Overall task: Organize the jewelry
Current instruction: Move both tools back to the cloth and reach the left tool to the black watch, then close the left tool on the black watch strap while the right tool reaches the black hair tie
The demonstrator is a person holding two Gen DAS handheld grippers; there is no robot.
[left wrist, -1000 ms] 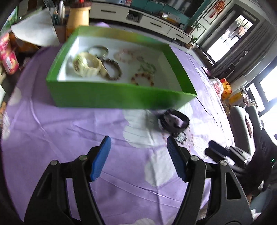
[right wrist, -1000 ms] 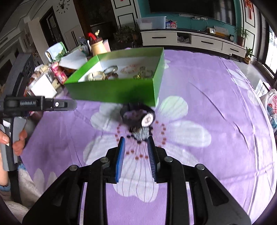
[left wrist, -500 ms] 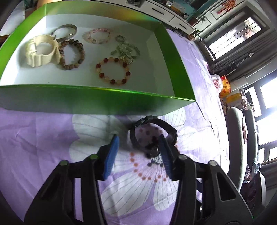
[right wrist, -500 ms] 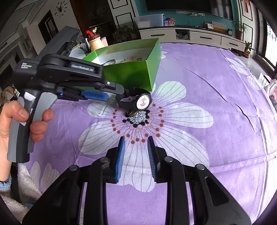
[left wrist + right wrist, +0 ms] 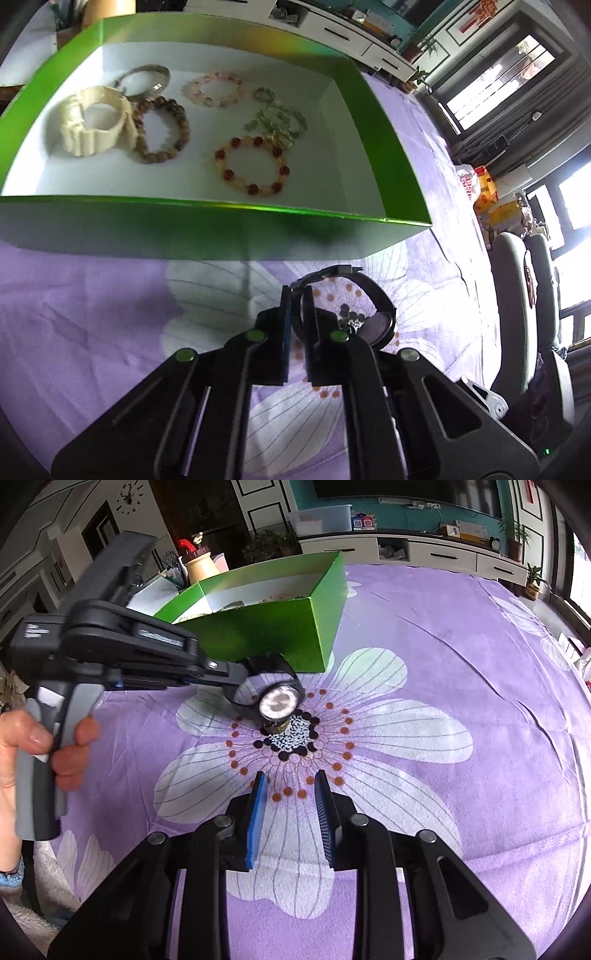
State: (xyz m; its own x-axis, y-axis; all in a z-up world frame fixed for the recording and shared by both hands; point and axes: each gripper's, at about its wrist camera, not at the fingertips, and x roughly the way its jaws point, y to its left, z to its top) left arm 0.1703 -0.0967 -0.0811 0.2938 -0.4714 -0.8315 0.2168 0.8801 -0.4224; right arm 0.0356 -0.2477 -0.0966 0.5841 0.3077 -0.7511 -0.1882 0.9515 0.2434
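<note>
Beyond our right gripper (image 5: pixel 290 812), the green box (image 5: pixel 273 627) wall hides most of its contents from us, and our left gripper (image 5: pixel 236 675) covers part of the watch (image 5: pixel 275 698) strap.

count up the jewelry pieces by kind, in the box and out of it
In the green box:
Beaded bracelets: 3 (brown, pink, red-and-yellow)
Cream chunky bracelet: 1
Silver bangle: 1
Silver chain tangle: 1; piece count unclear
Outside, in the left gripper:
Black watch: 1
Total: 7
</note>
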